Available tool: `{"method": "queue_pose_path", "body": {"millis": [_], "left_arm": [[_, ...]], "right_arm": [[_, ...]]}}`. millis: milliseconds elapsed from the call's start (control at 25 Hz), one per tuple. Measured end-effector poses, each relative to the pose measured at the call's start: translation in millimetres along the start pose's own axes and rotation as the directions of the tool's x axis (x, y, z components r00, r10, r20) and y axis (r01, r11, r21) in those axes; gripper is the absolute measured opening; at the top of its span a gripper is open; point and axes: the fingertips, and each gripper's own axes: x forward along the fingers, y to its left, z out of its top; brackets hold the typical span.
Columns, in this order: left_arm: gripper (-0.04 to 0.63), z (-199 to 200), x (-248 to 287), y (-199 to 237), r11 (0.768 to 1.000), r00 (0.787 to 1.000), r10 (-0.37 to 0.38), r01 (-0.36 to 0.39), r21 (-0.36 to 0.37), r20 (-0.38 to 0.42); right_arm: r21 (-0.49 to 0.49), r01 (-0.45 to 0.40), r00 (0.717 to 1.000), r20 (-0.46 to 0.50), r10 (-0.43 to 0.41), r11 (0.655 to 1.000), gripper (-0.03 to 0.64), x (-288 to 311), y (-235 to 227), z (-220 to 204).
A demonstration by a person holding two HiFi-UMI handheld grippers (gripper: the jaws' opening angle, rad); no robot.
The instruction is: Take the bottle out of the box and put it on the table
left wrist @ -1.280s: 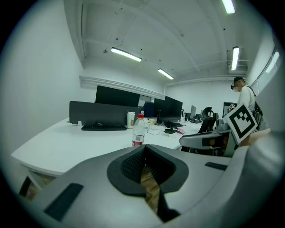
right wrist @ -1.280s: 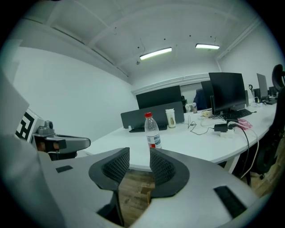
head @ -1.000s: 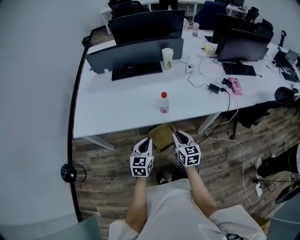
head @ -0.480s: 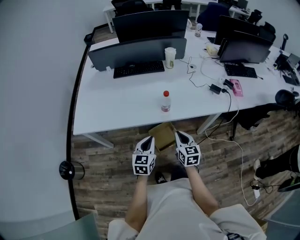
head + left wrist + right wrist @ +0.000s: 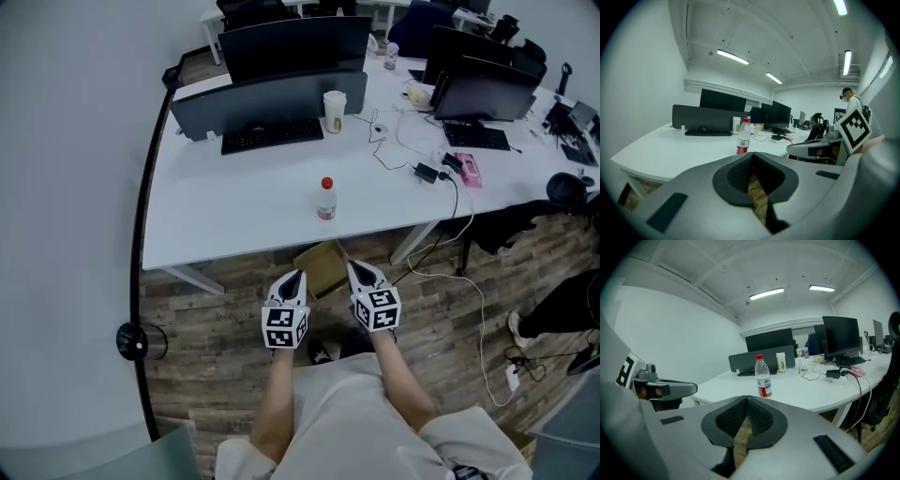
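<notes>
Bottle: We see the bottle (image 5: 325,199) standing upright on the white table (image 5: 234,216), red cap on top. In the head view it is at 12 o'clock from both grippers and well apart from them.
Box: The cardboard box (image 5: 322,267) sits on the wooden floor (image 5: 206,337) by the table's near edge. In the head view it shows between the two gripper tips, at 6 o'clock from the bottle.
Left gripper: Our left gripper (image 5: 294,277) points toward 12 o'clock. Its own view shows the jaws closed tip to tip with nothing between the pads (image 5: 740,171).
Right gripper: Our right gripper (image 5: 355,270) is level with the left and also points toward 12 o'clock. Its jaws are pressed together and empty, and the pads (image 5: 761,416) meet at the tip.
Table items: A cup (image 5: 334,111) stands at 12 o'clock from the bottle and a keyboard (image 5: 272,136) lies at 11 o'clock, both well apart from it.
Gripper views: Each shows the bottle (image 5: 743,137) (image 5: 763,377) just above its closed tips.
</notes>
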Motion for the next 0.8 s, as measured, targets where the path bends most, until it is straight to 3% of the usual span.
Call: {"method": "queue_pose_path", "body": {"millis": [800], "left_arm": [[0.015, -2, 3, 10, 1.0, 1.0, 0.016, -0.016, -0.015, 0.0]], "right_arm": [[-0.02, -0.017, 1.0, 0.022, 0.017, 1.0, 0.04, 5, 1, 14]]}}
